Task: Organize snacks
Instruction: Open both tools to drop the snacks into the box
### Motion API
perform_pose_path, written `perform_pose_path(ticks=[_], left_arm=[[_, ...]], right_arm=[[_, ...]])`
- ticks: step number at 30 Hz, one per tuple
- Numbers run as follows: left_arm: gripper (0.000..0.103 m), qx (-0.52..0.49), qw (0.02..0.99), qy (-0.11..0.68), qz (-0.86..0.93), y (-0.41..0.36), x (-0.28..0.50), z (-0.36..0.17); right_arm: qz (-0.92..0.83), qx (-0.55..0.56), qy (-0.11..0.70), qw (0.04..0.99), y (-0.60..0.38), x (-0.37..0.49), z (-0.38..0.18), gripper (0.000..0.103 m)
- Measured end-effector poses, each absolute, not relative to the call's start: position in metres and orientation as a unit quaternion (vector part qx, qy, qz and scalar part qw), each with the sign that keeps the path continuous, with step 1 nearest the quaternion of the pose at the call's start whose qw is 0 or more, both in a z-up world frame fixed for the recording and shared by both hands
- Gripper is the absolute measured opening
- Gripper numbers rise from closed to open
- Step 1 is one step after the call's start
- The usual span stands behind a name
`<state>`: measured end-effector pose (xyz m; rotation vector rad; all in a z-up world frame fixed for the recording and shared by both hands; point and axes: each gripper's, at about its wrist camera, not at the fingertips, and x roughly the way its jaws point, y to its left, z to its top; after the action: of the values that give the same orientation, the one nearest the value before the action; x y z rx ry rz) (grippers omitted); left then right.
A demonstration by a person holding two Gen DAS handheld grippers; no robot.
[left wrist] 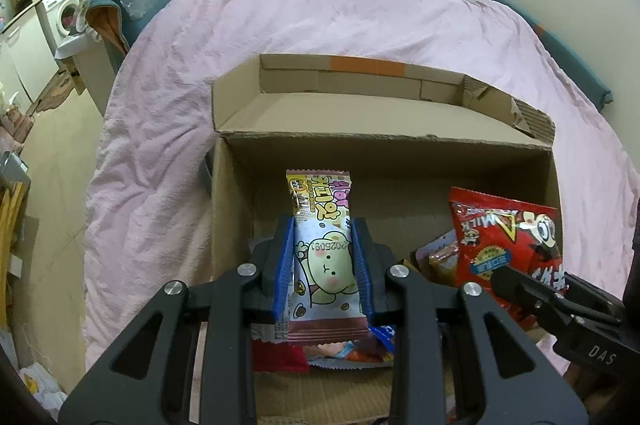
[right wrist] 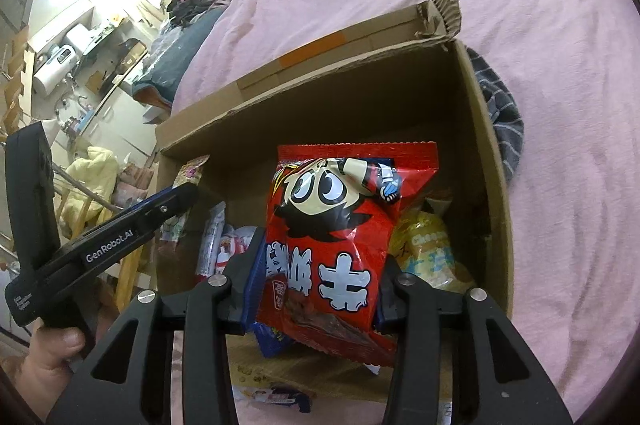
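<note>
An open cardboard box (left wrist: pixel 380 153) lies on a pink duvet, with loose snacks in its bottom. My left gripper (left wrist: pixel 322 225) is shut on a pastel snack bar packet (left wrist: pixel 322 257) with a cartoon figure, held upright over the box's left side. My right gripper (right wrist: pixel 326 249) is shut on a red snack bag (right wrist: pixel 340 209) with a big-eyed cartoon face, above the right side of the box (right wrist: pixel 492 185). From the left wrist, the red bag (left wrist: pixel 508 237) hangs at the right. The right wrist view shows the left gripper (right wrist: pixel 188 193) reaching in from the left, held by a hand (right wrist: pixel 52 357).
Under the red bag lie a yellow cheese snack bag (right wrist: pixel 428 249), white packets (right wrist: pixel 224 245) and a blue one. A small packet (right wrist: pixel 276 395) lies on the duvet (left wrist: pixel 320 5) before the box. A striped dark cloth (right wrist: pixel 504 113) sits behind the box's right wall.
</note>
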<state>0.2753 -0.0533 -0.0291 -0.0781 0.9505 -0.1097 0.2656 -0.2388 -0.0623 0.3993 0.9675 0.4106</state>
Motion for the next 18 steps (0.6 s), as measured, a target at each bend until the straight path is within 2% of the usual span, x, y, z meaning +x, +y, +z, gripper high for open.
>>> perform_pose_path(ticks=[6,8,9,10,11,12,14,16,18], left_arm=[[0.025,-0.018,0.894,0.442,-0.063,-0.063,0.27,-0.024],[0.027,-0.017,0.896,0.438,-0.067,-0.064,0.269,-0.021],[0.03,-0.014,0.897,0.437,-0.068,-0.064,0.269,-0.02],[0.041,-0.006,0.897,0.437,-0.067,-0.065,0.268,-0.019],[0.053,0.001,0.898,0.436,-0.064,-0.067,0.268,-0.018],[0.057,0.01,0.9,0.432,-0.06,-0.068,0.266,-0.017],[0.073,0.019,0.904,0.423,-0.061,-0.07,0.263,-0.015],[0.08,0.015,0.907,0.417,-0.06,-0.069,0.261,-0.013],[0.081,0.006,0.907,0.416,-0.063,-0.068,0.261,-0.012]], right_arm=[[0.2,0.185,0.435,0.858,-0.24,0.261,-0.055,0.05],[0.192,0.194,0.424,0.864,-0.244,0.26,-0.052,0.075],[0.187,0.198,0.421,0.865,-0.247,0.259,-0.052,0.081],[0.183,0.206,0.416,0.867,-0.25,0.259,-0.051,0.086],[0.181,0.213,0.414,0.866,-0.254,0.259,-0.05,0.086],[0.18,0.216,0.414,0.865,-0.256,0.259,-0.049,0.087],[0.172,0.22,0.413,0.867,-0.261,0.259,-0.048,0.087],[0.166,0.221,0.411,0.869,-0.264,0.258,-0.048,0.087],[0.164,0.225,0.413,0.867,-0.266,0.259,-0.048,0.088]])
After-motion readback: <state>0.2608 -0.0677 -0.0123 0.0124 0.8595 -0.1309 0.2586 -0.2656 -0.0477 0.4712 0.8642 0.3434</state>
